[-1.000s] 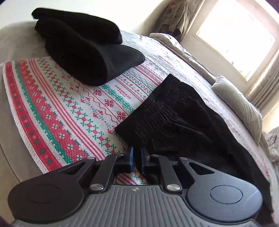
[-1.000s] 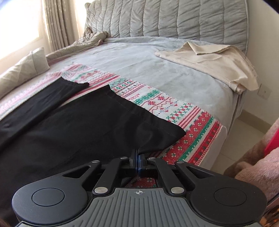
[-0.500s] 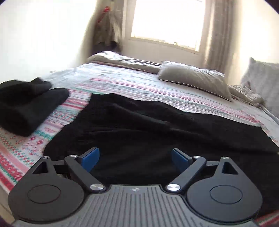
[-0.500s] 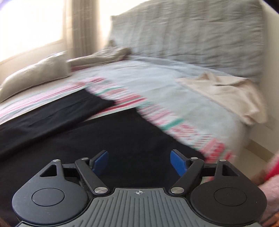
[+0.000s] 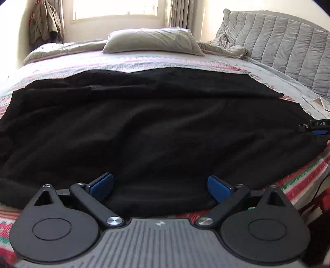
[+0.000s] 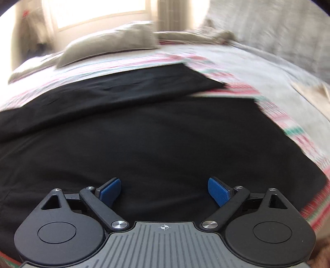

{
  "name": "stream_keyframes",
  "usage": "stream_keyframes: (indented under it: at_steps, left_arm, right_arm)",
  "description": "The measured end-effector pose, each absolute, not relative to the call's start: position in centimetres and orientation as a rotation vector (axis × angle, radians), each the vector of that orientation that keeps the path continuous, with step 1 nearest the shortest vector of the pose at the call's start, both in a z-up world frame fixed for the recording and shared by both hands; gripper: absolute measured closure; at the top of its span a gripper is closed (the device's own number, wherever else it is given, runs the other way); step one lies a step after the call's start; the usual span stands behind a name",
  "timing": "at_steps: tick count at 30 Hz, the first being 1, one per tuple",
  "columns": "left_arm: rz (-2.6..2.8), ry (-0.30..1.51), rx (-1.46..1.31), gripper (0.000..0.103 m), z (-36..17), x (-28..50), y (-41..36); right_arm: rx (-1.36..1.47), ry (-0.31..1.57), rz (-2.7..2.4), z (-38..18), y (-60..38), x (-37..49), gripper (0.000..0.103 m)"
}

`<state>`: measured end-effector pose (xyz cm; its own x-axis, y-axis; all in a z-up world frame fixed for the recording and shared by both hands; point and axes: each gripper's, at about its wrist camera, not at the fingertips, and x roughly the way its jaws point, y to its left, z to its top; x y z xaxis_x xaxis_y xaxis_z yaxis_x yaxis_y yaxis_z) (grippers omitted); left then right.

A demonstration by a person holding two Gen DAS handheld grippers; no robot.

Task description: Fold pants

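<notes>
We note black fabric pants (image 5: 156, 123) spread flat on patterned blanket (image 5: 299, 185), unfolded; left gripper (image 5: 160, 185) and right gripper (image 6: 164, 188) both spread wide, empty. All folds remain.

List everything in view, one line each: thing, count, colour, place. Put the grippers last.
Pants: one, black, spread flat across the patterned blanket.
Blanket: one, red, green and white pattern, under the pants.
Pillow: one, grey-beige, far side of the bed under the window.
Headboard: one, grey quilted, right end of the bed.
Hanging clothes: olive-brown, far left corner; count unclear.
Window: one, bright, behind the pillow.
Left gripper: one, black with blue pads, open over the pants' near edge.
Right gripper: one, black with blue pads, open over the pants.
</notes>
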<state>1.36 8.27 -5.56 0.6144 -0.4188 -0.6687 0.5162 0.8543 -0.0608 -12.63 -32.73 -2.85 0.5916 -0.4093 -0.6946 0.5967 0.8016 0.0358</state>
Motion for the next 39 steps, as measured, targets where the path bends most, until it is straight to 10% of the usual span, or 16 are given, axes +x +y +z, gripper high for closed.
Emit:
stream_keyframes:
  at_steps: [17, 39]
  left_arm:
    - [-0.523, 0.683, 0.16, 0.0, 3.2, 9.1, 3.7]
    - [-0.657, 0.859, 0.161, 0.007, 0.3, 37.7, 9.1]
  right_arm:
    - [0.422, 0.617, -0.565, 2.8, -35.0, -8.5, 0.01]
    - [-0.109, 0.793, 0.164, 3.2, -35.6, 18.9, 0.011]
